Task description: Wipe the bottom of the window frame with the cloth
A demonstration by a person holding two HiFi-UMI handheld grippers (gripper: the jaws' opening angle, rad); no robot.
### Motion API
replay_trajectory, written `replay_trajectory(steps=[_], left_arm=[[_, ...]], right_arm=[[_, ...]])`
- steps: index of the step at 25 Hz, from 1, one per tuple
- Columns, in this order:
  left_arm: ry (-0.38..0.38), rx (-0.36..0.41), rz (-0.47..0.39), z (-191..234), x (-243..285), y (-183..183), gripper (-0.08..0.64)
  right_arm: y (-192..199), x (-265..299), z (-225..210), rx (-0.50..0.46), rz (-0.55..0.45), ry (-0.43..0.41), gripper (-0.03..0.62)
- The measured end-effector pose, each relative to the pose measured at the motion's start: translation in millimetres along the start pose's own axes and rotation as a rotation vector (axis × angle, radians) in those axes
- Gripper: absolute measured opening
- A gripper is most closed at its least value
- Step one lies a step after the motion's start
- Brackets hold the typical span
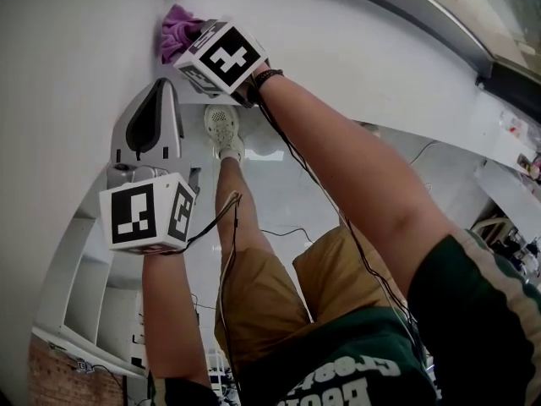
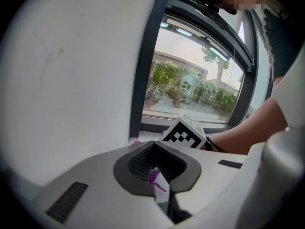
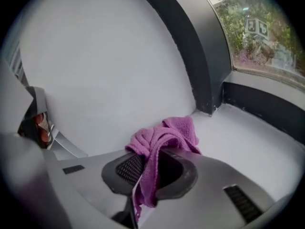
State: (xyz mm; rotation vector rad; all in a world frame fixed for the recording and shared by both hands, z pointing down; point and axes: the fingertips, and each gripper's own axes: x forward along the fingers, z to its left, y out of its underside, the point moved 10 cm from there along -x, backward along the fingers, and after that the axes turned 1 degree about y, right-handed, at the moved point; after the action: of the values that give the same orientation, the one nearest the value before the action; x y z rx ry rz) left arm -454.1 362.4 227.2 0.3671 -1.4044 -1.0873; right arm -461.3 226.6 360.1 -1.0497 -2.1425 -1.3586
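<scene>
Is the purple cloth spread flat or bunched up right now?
Bunched up: the cloth is crumpled in folds, pinched between the right hand-held gripper jaws, on the white sill.

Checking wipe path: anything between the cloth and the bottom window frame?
Nothing visible. The right tongs grip the cloth at the corner; bare sill runs to the bottom frame.

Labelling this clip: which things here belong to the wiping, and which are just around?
In the job: purple cloth, right gripper shut on it, dark window frame, white sill.
Just around: left gripper, white shelving.
</scene>
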Motion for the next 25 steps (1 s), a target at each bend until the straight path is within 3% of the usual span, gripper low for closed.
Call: replay_trajectory(steps=[9, 17, 21, 25], left_arm=[[-0.015, -0.007, 0.073, 3, -29, 30, 0.007], [-0.030, -0.003, 0.117, -2, -26, 35, 0.008], [-0.058, 0.030, 0.140, -8, -25, 39, 0.007], [-0.032, 0.052, 0.154, -19, -22, 40, 0.006]], right_arm=[[34, 0, 30, 0.114, 0.008, -0.059, 0.069], [66, -4, 64, 0.100, 0.080, -0.151, 0.069], [74, -11, 70, 0.104, 0.083, -0.143, 0.069], [87, -27, 66, 0.155, 0.079, -0.104, 0.069]])
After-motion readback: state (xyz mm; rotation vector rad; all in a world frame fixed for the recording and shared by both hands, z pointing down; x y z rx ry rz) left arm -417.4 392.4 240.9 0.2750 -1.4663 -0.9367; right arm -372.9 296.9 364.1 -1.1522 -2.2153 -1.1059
